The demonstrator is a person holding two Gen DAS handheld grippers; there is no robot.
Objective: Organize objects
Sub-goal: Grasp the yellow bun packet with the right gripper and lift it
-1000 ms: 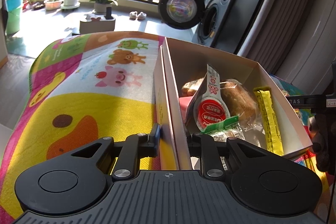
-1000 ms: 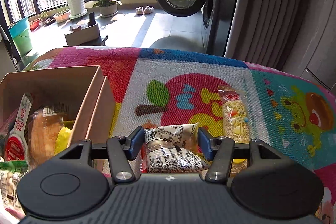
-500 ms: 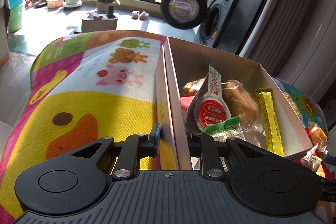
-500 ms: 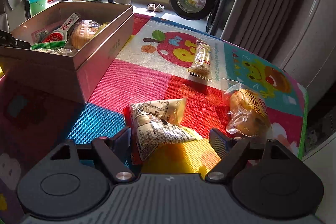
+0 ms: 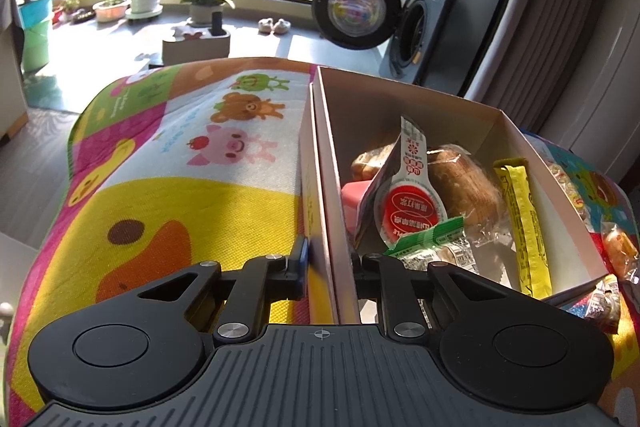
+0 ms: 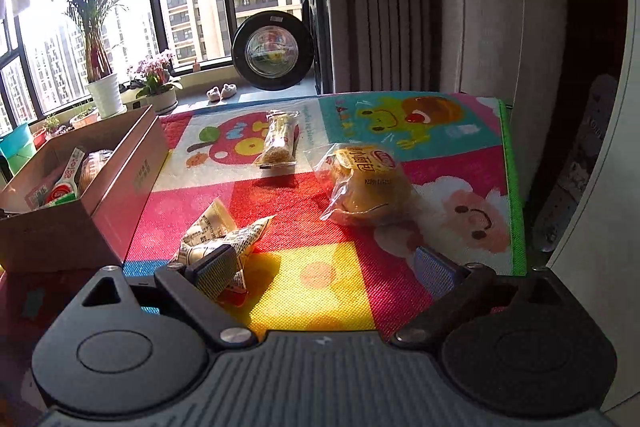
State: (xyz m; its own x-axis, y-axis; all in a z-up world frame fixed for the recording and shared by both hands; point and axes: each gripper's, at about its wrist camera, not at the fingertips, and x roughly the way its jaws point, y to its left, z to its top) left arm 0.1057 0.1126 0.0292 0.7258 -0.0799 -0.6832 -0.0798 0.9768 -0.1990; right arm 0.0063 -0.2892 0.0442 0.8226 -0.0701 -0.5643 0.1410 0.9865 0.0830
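The cardboard box (image 5: 408, 107) lies on the tabletop's cartoon mat (image 5: 192, 195), long axis running away from the left wrist camera. The left hand-held gripper (image 5: 330, 263) is clamped on the box's near left wall. Inside, a yellow stick pack (image 5: 524, 223) lies lengthwise. The right hand-held gripper (image 6: 324, 267) stands wide apart and holds nothing; its left finger (image 6: 216, 269) overlaps a crumpled printed packet (image 6: 224, 239). A bagged bun (image 6: 368, 187) lies beyond.
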